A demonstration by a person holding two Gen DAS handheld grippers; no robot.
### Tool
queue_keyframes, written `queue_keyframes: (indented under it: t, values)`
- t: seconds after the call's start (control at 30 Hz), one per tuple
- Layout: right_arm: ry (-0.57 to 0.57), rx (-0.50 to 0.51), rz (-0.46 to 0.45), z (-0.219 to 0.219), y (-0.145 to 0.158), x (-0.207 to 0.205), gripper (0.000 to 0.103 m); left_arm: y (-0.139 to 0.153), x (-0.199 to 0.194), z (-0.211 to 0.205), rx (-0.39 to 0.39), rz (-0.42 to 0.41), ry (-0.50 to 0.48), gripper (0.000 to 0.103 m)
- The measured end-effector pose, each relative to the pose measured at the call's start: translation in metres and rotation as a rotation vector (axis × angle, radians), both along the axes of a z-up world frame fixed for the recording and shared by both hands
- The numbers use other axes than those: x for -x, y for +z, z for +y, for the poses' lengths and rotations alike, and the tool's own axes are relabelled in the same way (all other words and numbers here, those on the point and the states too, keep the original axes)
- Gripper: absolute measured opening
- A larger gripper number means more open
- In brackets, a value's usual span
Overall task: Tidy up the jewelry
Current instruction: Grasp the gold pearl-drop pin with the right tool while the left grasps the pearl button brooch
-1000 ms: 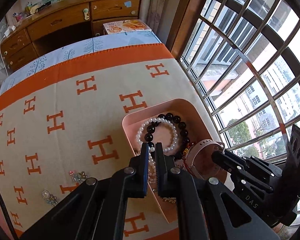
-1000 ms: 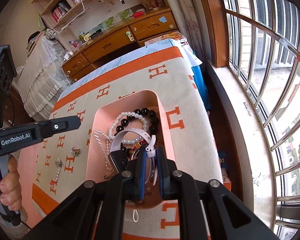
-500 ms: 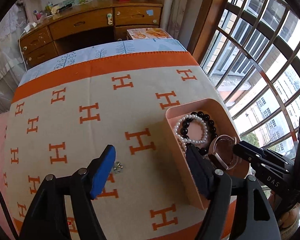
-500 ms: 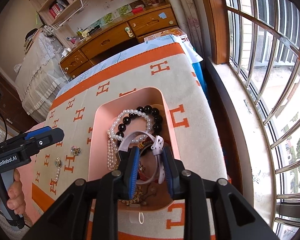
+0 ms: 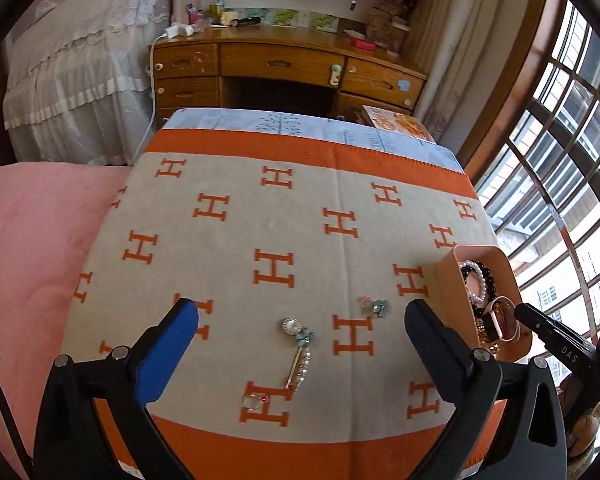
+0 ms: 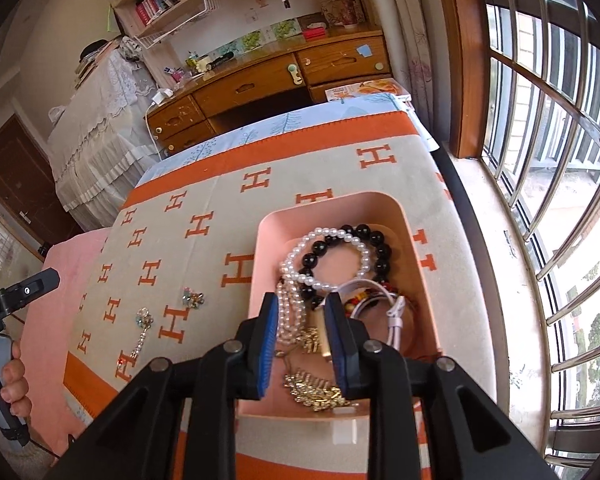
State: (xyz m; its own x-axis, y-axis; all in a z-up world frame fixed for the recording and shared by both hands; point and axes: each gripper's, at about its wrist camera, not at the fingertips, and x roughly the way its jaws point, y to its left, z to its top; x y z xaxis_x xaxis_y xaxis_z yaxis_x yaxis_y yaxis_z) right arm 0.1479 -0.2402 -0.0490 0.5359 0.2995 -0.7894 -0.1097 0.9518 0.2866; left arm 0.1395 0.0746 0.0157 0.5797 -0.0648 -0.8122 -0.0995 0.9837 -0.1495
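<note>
The left gripper [image 5: 300, 316] has swung off the tray [image 6: 404, 216] while opening; its jaws stand wide and empty above the pin [image 5: 298, 354] near the blanket's [image 5: 236, 248] front edge. The right gripper [image 6: 302, 332] hangs narrowly parted over the tray, gripping nothing. Centre the pin between the jaws before closing.

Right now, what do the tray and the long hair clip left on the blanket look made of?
Tray: smooth matte pink, rounded corners, probably moulded plastic. Hair clip: shiny silvery bar, likely metal, with glinting clear stones, probably rhinestones, and a pale round head; too small to be sure.
</note>
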Motion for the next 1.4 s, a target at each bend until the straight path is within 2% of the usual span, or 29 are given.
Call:
queue_keyframes:
  t: [0.17, 0.37, 0.57, 0.67, 0.77, 0.83, 1.07, 1.2, 1.27, 1.33, 1.4]
  values:
    - [0.075, 0.007, 0.001, 0.035, 0.003, 0.006, 0.024, -0.009, 0.019, 0.030, 0.032, 0.007, 0.050, 0.102]
    - [0.152, 0.018, 0.008, 0.073, 0.001, 0.009, 0.024, -0.034, 0.031, 0.039, -0.028, 0.010, 0.046, 0.102]
    - [0.216, 0.012, 0.049, 0.108, -0.017, 0.011, 0.024, -0.068, 0.041, 0.048, 0.020, 0.012, 0.025, 0.102]
    - [0.265, 0.008, 0.086, 0.132, -0.031, 0.014, 0.024, -0.086, 0.042, 0.051, 0.009, 0.054, -0.022, 0.101]
    - [0.327, 0.004, 0.120, 0.159, -0.043, 0.017, 0.024, -0.098, 0.047, 0.045, -0.052, 0.075, -0.076, 0.091]
    - [0.362, 0.007, 0.138, 0.176, -0.049, 0.018, 0.024, -0.104, 0.049, 0.043, -0.075, 0.080, -0.103, 0.090]
    - [0.408, 0.031, 0.160, 0.215, -0.063, 0.014, 0.024, -0.116, 0.056, 0.041, -0.082, 0.074, -0.147, 0.090]
    - [0.426, 0.078, 0.173, 0.234, -0.074, 0.013, 0.024, -0.115, 0.058, 0.046, -0.058, 0.062, -0.151, 0.090]
    - [0.427, 0.111, 0.152, 0.240, -0.077, 0.014, 0.024, -0.111, 0.059, 0.049, -0.060, 0.046, -0.147, 0.090]
    - [0.432, 0.146, 0.126, 0.245, -0.076, 0.016, 0.022, -0.108, 0.060, 0.050, -0.078, 0.037, -0.145, 0.090]
    - [0.436, 0.177, 0.110, 0.246, -0.076, 0.017, 0.014, -0.106, 0.059, 0.054, -0.064, 0.031, -0.141, 0.090]
